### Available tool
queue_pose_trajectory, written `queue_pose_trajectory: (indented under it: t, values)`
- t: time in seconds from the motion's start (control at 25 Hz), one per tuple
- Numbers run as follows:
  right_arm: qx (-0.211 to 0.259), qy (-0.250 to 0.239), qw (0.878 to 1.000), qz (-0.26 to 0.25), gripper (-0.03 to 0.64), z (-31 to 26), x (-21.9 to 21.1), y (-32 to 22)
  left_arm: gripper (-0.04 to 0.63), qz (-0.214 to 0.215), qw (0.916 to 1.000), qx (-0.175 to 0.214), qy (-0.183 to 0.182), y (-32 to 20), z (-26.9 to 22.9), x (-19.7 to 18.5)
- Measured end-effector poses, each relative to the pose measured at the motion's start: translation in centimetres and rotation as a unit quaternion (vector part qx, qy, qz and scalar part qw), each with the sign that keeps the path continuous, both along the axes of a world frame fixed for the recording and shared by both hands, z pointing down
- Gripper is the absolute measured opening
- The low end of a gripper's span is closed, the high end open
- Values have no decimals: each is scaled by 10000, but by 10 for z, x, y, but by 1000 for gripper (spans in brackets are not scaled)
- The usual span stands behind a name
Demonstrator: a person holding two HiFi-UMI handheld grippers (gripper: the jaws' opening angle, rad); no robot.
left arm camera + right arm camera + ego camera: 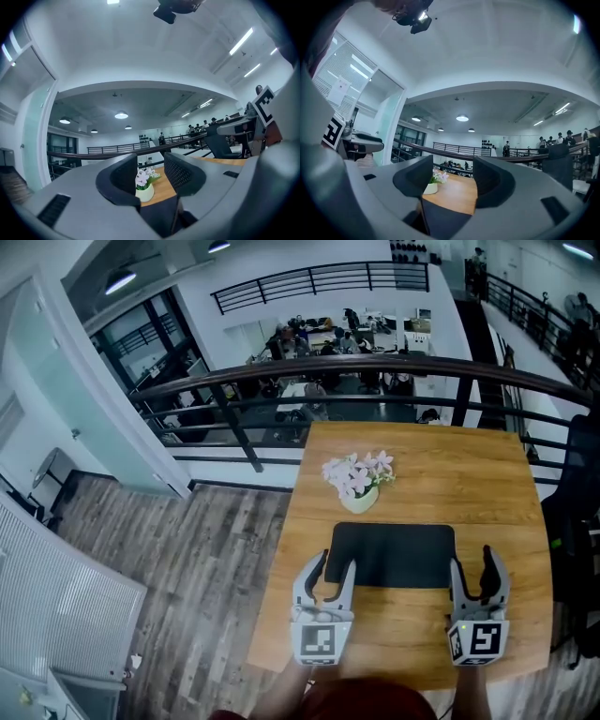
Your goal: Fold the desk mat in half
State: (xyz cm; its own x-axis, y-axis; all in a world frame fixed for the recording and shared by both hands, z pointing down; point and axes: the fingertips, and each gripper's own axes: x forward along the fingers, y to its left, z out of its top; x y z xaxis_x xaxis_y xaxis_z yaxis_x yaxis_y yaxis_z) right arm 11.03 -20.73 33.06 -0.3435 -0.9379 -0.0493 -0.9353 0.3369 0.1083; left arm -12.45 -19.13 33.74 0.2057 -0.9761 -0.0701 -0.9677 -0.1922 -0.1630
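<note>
A black desk mat [391, 554] lies flat on the wooden table [441, 474], near its front edge. My left gripper [334, 563] hovers over the mat's near left corner, and my right gripper [472, 561] over its near right corner. Both point level towards the far side, jaws side by side. In the left gripper view the jaws [151, 176] stand apart with only the flower pot [144, 192] seen through the gap; a dark strip of mat [159, 218] shows low down. In the right gripper view the jaws [452, 180] are also apart, with mat [440, 220] below them. Neither grips anything.
A white pot of pale flowers [356, 486] stands just beyond the mat's far left corner. A dark railing [375, 367] runs behind the table, with a lower floor full of desks and people past it. A dark chair [577, 512] stands at the table's right side.
</note>
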Motion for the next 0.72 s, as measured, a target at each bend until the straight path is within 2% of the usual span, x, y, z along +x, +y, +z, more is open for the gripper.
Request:
queue_pose_trajectory:
  t: [0.08,0.24,0.36,0.52,0.72]
  values:
    - [8,59,10000,-73,259,1,-3,0,182,-40,10000,10,-65,0,0,-1]
    - [-8,42,9999,-93,205,5,-3,2,92,-189,9997,139,83,2,-4,-3]
    - [26,29,10000,-35,130,5,1,2,50,-205,9998,66,-37,4,-2,0]
    - [-12,-129,9999,65,8,7,8,3,20,-103,9999,81,40,5,-3,5]
    - [-103,-157,9997,148,8,10,13,3,20,-102,9999,32,104,3,-2,5]
